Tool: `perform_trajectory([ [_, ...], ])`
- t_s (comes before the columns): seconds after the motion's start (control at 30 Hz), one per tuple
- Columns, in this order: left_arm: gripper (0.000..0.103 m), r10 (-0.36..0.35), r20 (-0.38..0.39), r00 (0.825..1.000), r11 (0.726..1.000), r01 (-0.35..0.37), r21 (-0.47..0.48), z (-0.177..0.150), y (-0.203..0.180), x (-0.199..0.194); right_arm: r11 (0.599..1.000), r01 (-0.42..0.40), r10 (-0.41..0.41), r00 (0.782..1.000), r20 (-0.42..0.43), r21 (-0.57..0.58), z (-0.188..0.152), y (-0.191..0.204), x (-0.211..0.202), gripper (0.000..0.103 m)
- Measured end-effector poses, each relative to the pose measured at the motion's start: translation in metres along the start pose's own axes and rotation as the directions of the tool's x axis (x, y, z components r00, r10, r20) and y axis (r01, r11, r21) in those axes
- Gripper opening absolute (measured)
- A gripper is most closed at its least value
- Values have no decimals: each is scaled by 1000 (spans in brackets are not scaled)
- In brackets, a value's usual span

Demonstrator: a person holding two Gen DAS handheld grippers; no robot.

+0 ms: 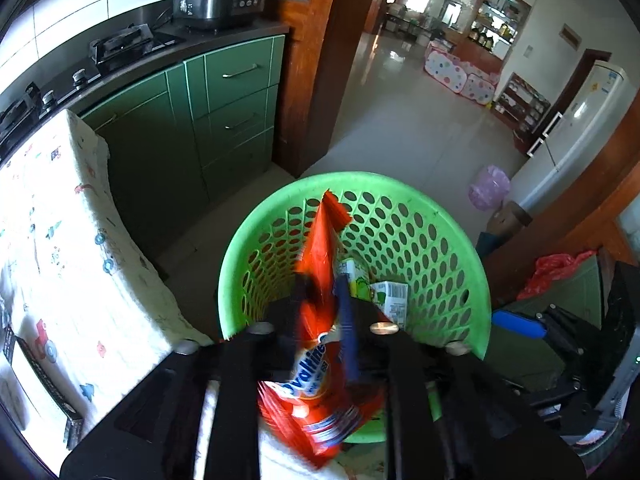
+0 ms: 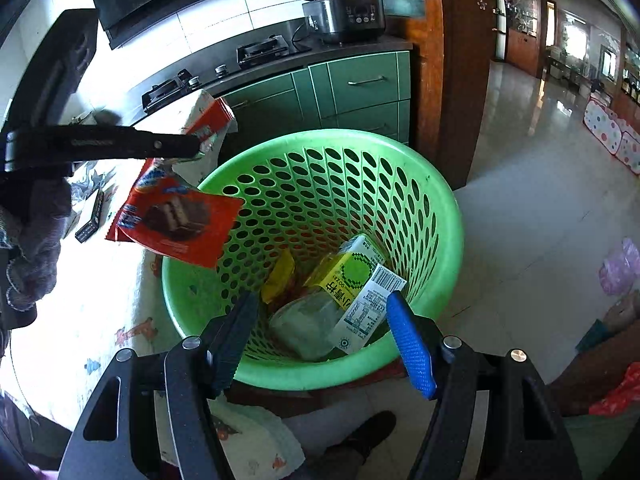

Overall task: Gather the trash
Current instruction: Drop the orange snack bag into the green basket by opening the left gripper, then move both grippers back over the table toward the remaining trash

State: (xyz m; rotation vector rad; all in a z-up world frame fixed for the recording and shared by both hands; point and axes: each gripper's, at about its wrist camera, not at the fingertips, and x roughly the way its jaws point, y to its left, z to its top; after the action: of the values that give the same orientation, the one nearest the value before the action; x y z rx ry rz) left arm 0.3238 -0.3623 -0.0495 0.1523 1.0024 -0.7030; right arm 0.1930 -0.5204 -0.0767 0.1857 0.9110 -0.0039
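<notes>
An orange Ovaltine wrapper (image 1: 320, 248) stands between the fingers of my left gripper (image 1: 320, 284), blurred, over the near rim of the green perforated basket (image 1: 360, 180). The jaws stand apart and the pads do not seem to press on it. In the right wrist view the wrapper (image 2: 180, 216) hangs under the left gripper (image 2: 192, 146) at the left rim of the basket (image 2: 320, 136). My right gripper (image 2: 320, 300) is open over the basket with nothing between its fingers. In the basket lie a yellow-green carton (image 2: 352, 276), a yellow wrapper (image 2: 280, 276) and a clear plastic piece (image 2: 304, 320).
A table with a white patterned cloth (image 1: 60, 240) is left of the basket, with a dark remote (image 2: 90, 220) on it. Green cabinets (image 1: 236, 112), a stove and a rice cooker (image 1: 216, 0) stand behind. A pink bag (image 1: 490, 188) lies on the floor. A person's shoe (image 2: 368, 436) is below.
</notes>
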Motion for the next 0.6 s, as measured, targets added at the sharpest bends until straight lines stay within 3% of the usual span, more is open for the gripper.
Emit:
perform_trajectory([
  [0.07, 51, 7, 16, 1000, 1000, -7, 12, -1, 0, -2, 1000, -5, 5, 1000, 3, 4, -1, 1, -1, 66],
  [0.1, 52, 7, 18, 1000, 1000, -8, 18, -3, -1, -3, 1000, -7, 7, 1000, 4, 6, -1, 1, -2, 66],
  [0.3, 52, 8, 33, 999, 1000, -8, 16, -13, 7, -23, 1000, -13, 13, 1000, 2, -2, -4, 11, -4, 66],
  [0.6, 52, 73, 51, 996, 997, -72, -25, -50, 45, -71, 998, -41, 42, 999, 26, -47, -2, 45, -17, 69],
])
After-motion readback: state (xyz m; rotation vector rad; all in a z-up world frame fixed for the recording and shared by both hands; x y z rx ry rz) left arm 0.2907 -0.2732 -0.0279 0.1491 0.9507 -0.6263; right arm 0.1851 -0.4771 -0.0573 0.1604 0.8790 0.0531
